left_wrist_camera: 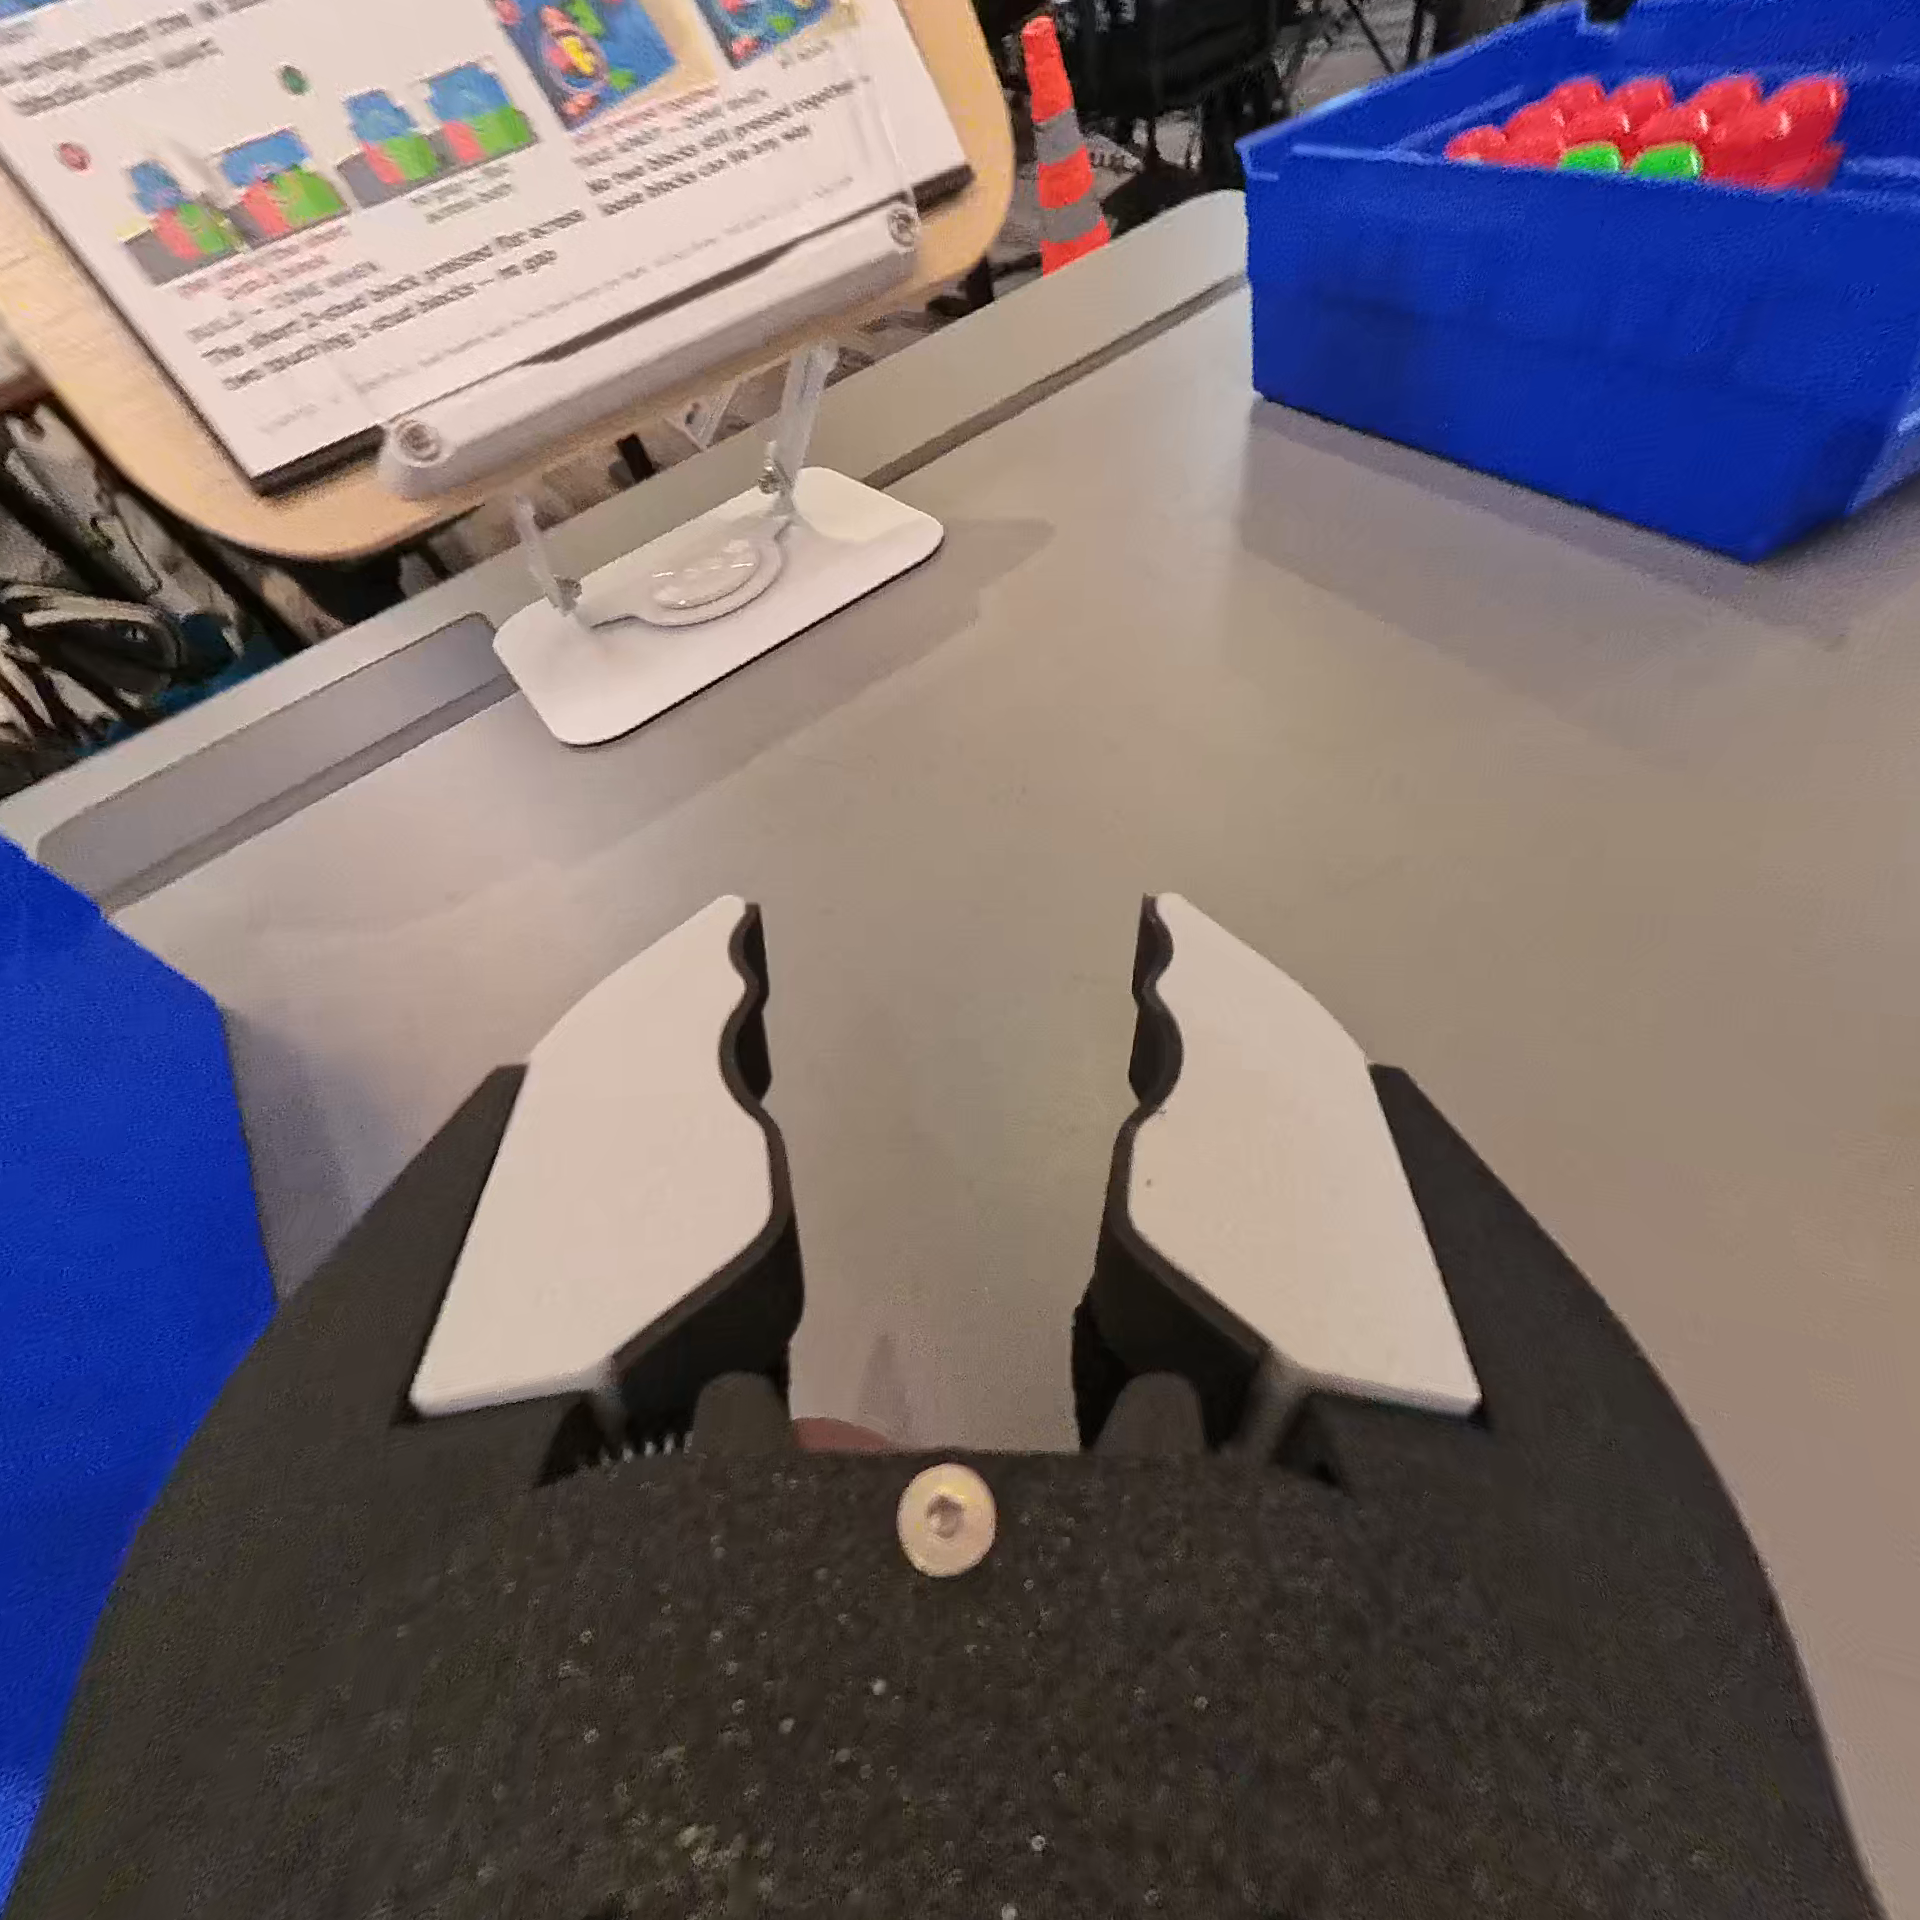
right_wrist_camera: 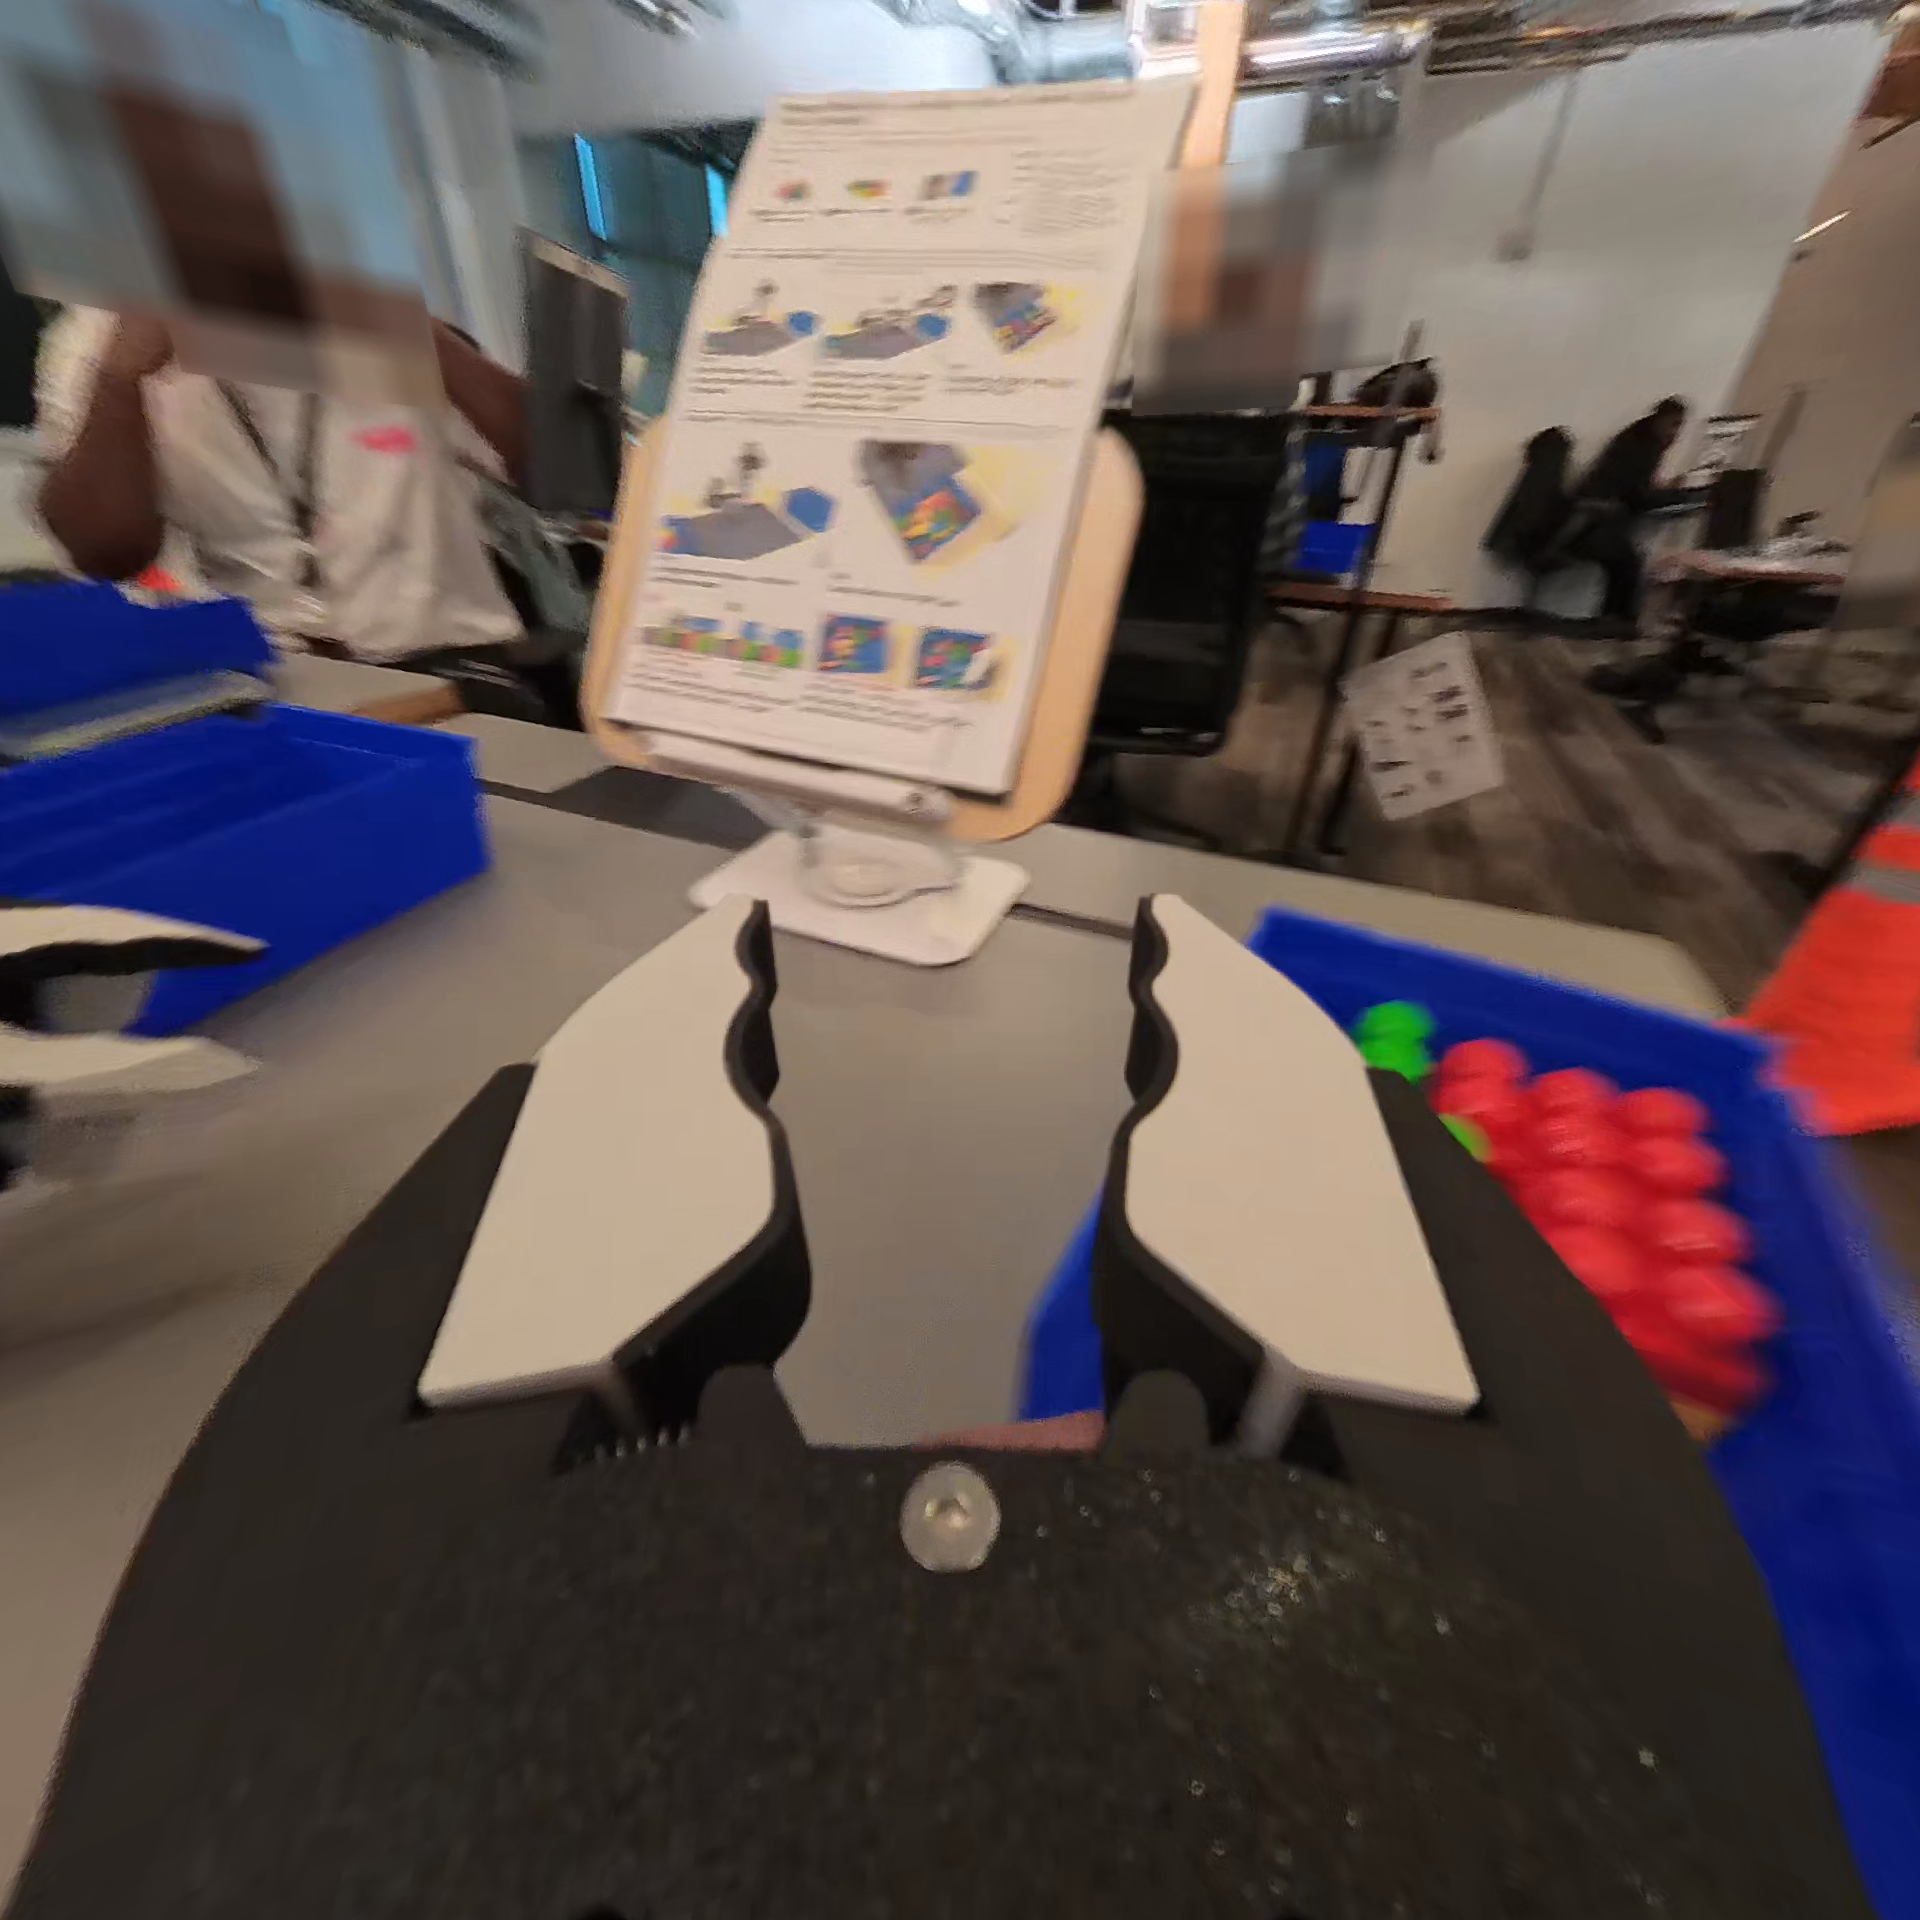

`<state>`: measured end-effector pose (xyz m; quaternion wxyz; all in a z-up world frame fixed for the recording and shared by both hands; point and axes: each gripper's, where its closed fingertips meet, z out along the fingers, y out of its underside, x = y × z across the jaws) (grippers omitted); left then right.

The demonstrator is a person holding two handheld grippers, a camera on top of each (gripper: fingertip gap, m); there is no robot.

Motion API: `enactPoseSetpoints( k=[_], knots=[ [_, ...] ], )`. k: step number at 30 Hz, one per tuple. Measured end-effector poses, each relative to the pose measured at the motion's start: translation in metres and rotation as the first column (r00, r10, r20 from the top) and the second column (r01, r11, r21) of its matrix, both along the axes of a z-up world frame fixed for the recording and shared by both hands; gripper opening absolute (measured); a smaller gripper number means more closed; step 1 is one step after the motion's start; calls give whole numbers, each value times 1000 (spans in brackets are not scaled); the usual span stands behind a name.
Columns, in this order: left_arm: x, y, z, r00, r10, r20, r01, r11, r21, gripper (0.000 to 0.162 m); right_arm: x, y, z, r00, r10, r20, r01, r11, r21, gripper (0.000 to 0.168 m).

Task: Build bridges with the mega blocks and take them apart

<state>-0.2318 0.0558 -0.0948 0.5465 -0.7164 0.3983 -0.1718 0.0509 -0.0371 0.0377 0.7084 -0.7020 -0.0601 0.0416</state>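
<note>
Printed instruction sheet (right_wrist_camera: 873,457) on stand (right_wrist_camera: 862,894)

Grey table (left_wrist_camera: 1299,831): white stand base (left_wrist_camera: 717,613), blue bin of blocks (left_wrist_camera: 1579,312), second blue bin (right_wrist_camera: 229,821).

Two blue bins (right_wrist_camera: 239,821) (right_wrist_camera: 1808,1475) flank one instruction stand (right_wrist_camera: 862,468) on one desk (left_wrist_camera: 1247,831); right bin's red blocks (right_wrist_camera: 1600,1216) uncountable, few green (right_wrist_camera: 1397,1034).

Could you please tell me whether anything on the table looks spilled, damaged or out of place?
Nothing stands out. The red and green blocks sit inside their blue bin, the instruction stand is upright, and both the left gripper and right gripper are open and empty.
</note>
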Motion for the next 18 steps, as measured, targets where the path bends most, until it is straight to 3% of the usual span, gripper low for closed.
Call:
enactPoseSetpoints(
  k=[3, 7, 9, 13, 18],
  knots=[
    [-15, -10, 6, 995, 82, 61, -79, 996, -51, 67, -49, -6, -66, 988, 90, -126, -97, 994, -50, 67],
    [-41, -25, 2, 973, 200, 110, -194, 979, -64, 67, -97, -12, -115, 970, 160, -185, -179, 979, -93, 66],
    [-50, -34, -8, 966, 235, 110, -225, 969, -99, 66, -112, -16, -122, 962, 201, -186, -222, 970, -98, 62],
    [-64, -51, -17, 959, 262, 108, -242, 955, -170, 67, -120, -17, -135, 977, 212, -37, -215, 967, -135, 59],
    [-74, -61, -5, 949, 281, 142, -267, 958, -109, 65, -124, -15, -136, 973, 230, -30, -232, 964, -131, 54]
  ],
)
